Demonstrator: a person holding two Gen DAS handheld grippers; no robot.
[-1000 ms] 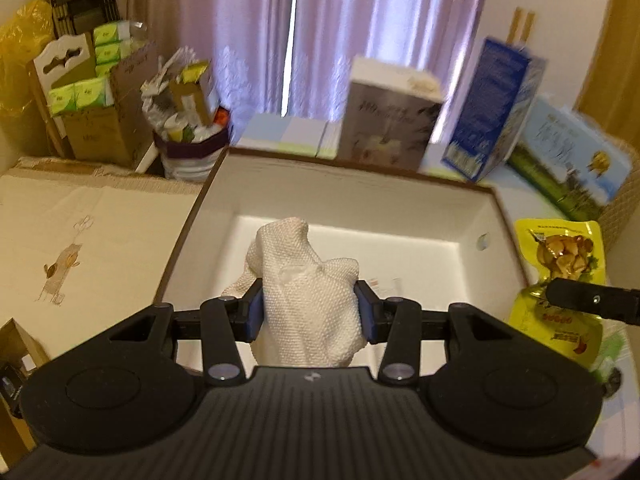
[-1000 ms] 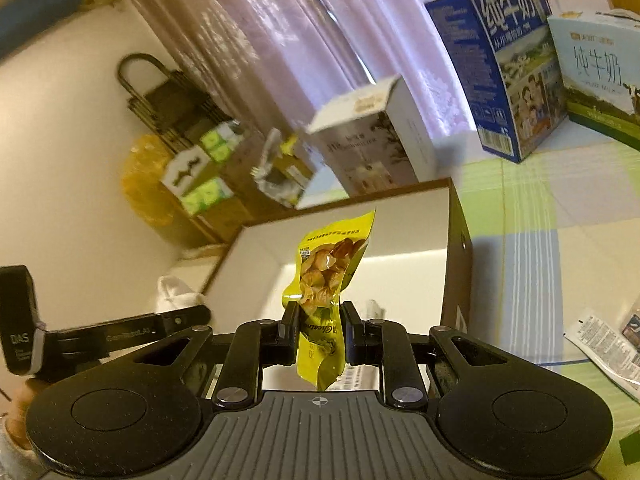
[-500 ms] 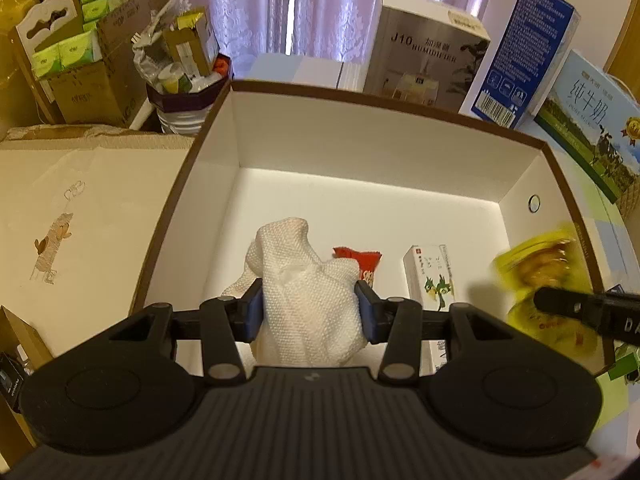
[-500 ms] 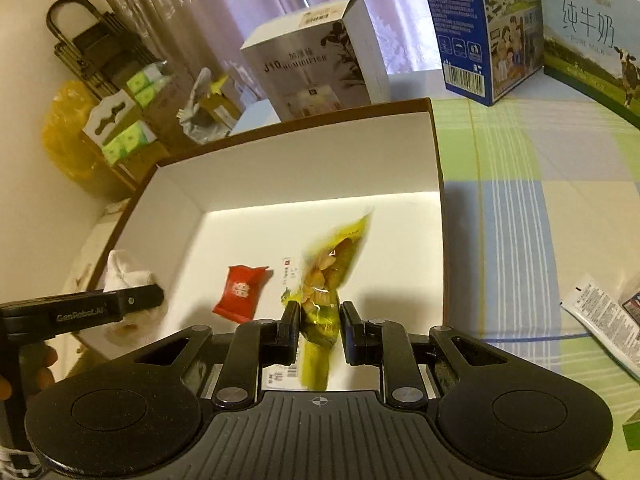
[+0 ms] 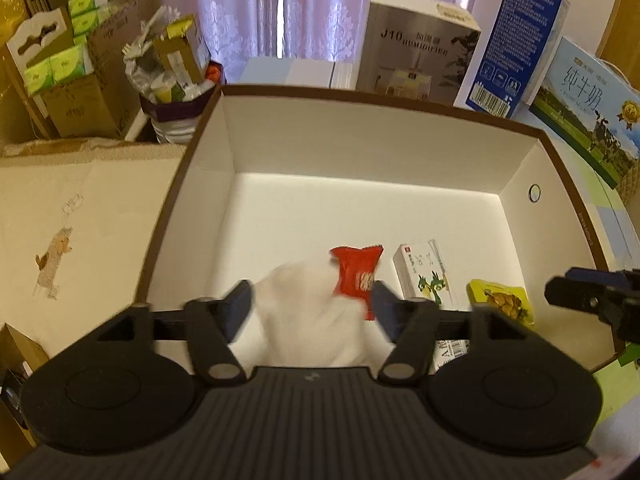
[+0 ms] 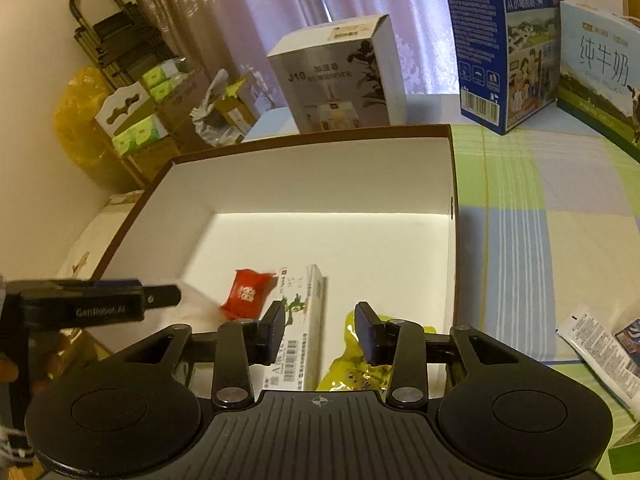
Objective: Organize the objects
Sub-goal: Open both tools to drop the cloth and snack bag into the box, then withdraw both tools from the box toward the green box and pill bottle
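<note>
Both tongs hang over the near edge of the white storage box (image 5: 384, 152), and both stand spread wide with nothing between their pads. Below the left tongs (image 5: 312, 308) the white cloth (image 5: 308, 320) is a blur (it looks to be in mid-drop), near the box's front wall and beside the red packet (image 5: 358, 278). The right tongs (image 6: 320, 330) have their jaws apart above the yellow snack bag (image 6: 352, 376), which lies on the box floor at the near right, just beside the small white-and-green carton (image 6: 298, 332).

So four things are in the box: cloth, red packet, carton, snack bag. What is left, as I judge it, lies outside: a white sachet (image 6: 596, 354) rests on the checked surface (image 6: 520, 200) to the right of the box, with something darker just beyond it at the frame edge. Whether the big milk cartons and humidifier box at the far side count too, I cannot tell.
</note>
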